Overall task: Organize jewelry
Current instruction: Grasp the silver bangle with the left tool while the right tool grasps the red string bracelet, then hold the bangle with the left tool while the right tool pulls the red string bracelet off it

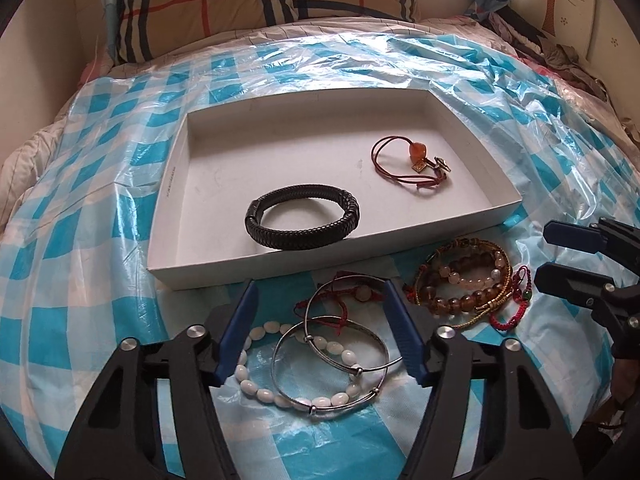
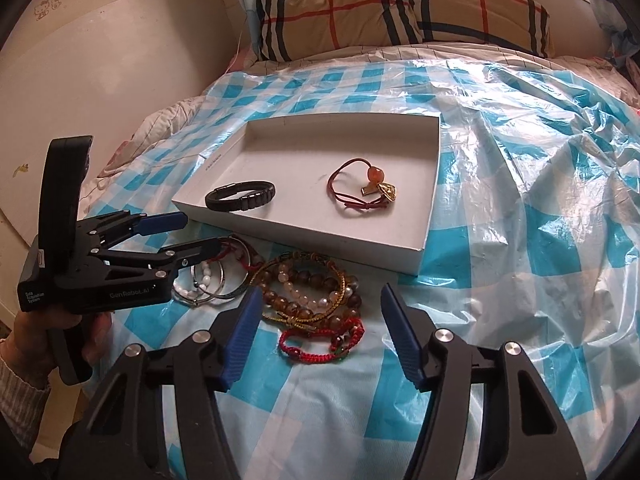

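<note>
Your left gripper (image 1: 320,292) spreads open over the silver bangles (image 1: 340,344), lower centre; your right gripper (image 2: 320,300) gapes above the amber bead bracelets (image 2: 308,292).

White shallow box (image 1: 176,184) held black braided bracelet (image 1: 304,216) and red cord bracelet (image 1: 408,160) with orange bead, apart. In front on the sheet: silver bangles (image 1: 332,360) over white bead bracelet (image 1: 256,384), amber bead pile (image 1: 464,284) beside.
</note>
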The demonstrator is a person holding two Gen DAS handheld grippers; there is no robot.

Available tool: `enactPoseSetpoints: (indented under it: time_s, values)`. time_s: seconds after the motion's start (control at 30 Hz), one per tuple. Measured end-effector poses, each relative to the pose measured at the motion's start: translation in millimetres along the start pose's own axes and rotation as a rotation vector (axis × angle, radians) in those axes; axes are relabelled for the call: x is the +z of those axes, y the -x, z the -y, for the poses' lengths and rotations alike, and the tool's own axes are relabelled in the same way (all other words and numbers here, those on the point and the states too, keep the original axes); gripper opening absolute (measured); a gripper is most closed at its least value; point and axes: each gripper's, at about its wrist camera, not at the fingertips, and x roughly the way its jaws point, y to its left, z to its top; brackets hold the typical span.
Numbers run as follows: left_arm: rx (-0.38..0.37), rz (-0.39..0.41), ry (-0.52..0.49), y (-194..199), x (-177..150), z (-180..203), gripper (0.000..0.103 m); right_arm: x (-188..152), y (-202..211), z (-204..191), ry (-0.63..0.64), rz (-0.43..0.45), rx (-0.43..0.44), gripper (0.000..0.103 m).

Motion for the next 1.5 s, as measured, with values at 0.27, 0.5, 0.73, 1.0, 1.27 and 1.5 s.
enactPoseSetpoints:
  time_s: [0.27, 0.5, 0.73, 1.0, 1.27, 1.5]
  values:
    - [-0.031, -0.047, 0.008, -12, -9, -2, 0.005, 8, -37, 6, 0.005, -0.063, 0.02, 0.042]
    - [-0.091, -0.012, 0.044, 17, -17, -10, 0.004, 9, -33, 8, 0.015, -0.036, 0.013, 0.004]
    - [-0.173, 0.043, 0.091, 62, -30, -14, 0.005, 0, 11, 3, 0.026, 0.038, 0.012, 0.003]
    - [-0.14, -0.034, 0.026, 73, -55, -9, 0.005, -9, 24, -20, 0.044, -0.05, 0.231, 0.061]
    - [-0.18, -0.093, 0.086, 55, -83, -30, 0.006, -19, -4, -66, 0.193, -0.133, 0.312, 0.062]
    - [-0.184, -0.06, 0.066, 51, -87, -28, 0.008, -17, -45, -80, 0.195, -0.253, 0.382, 0.047]
